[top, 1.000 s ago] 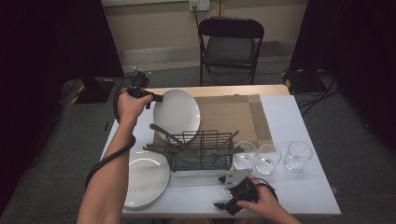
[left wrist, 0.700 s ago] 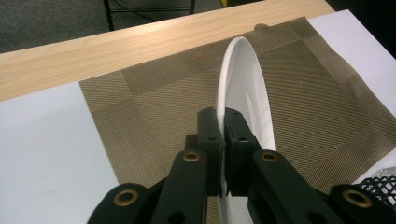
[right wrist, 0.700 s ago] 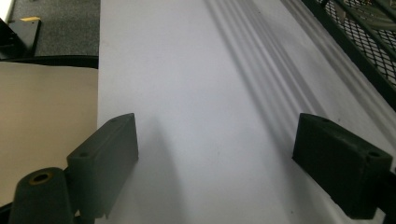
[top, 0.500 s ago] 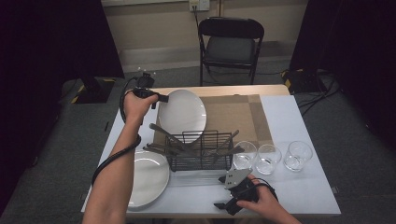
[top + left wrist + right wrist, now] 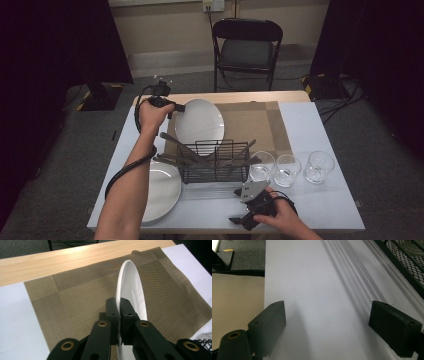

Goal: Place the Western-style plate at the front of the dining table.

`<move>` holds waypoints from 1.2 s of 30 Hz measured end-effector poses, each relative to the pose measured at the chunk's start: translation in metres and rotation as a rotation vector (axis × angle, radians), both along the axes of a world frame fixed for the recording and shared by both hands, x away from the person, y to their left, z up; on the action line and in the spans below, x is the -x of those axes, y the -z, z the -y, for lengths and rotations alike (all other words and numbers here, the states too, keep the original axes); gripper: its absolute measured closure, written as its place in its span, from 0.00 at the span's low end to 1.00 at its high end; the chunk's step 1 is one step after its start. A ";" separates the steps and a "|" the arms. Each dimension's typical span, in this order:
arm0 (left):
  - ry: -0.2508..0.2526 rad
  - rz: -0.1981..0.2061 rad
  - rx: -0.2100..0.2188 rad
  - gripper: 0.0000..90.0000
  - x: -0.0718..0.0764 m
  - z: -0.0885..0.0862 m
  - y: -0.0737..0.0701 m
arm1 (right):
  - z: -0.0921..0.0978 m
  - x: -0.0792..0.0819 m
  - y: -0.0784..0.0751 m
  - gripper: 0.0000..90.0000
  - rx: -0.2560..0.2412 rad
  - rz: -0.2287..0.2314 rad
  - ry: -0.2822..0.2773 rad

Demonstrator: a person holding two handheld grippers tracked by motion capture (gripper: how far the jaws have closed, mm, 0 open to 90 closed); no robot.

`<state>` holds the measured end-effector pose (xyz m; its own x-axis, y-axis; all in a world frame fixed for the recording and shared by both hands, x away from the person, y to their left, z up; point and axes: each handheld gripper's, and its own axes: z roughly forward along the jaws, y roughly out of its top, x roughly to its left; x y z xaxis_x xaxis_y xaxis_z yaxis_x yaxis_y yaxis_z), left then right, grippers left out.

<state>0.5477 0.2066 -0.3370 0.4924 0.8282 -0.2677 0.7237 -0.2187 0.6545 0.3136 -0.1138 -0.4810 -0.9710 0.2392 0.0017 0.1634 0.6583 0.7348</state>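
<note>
White plate (image 5: 199,121) clamped edge-on in my left gripper (image 5: 119,315) mid-frame above the brown mat (image 5: 252,125), not yet laid down; second plate (image 5: 159,190) waits lower left, right gripper (image 5: 328,325) spread wide, idle.

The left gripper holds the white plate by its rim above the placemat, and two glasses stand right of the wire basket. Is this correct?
Not quite: three glasses stand right of the wire basket, as the high view shows. The left gripper does hold the white plate by its rim above the placemat.

Two white plates on show, one held (image 5: 200,121) and one flat (image 5: 161,190), three glasses (image 5: 261,166) (image 5: 286,170) (image 5: 318,167), one wire rack (image 5: 215,161), one placemat (image 5: 260,125), one chair (image 5: 247,50), two grippers (image 5: 172,107) (image 5: 239,220).
</note>
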 end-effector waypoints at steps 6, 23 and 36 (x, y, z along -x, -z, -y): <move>-0.010 0.009 -0.003 0.97 0.001 -0.002 0.003 | 0.000 0.000 0.000 0.15 -0.001 0.000 0.001; -0.032 0.010 -0.025 0.96 0.010 -0.010 0.009 | 0.000 0.000 0.000 0.15 -0.002 -0.003 0.001; -0.074 0.000 -0.046 0.94 0.016 -0.015 0.023 | 0.000 0.000 0.000 0.15 -0.001 -0.003 0.000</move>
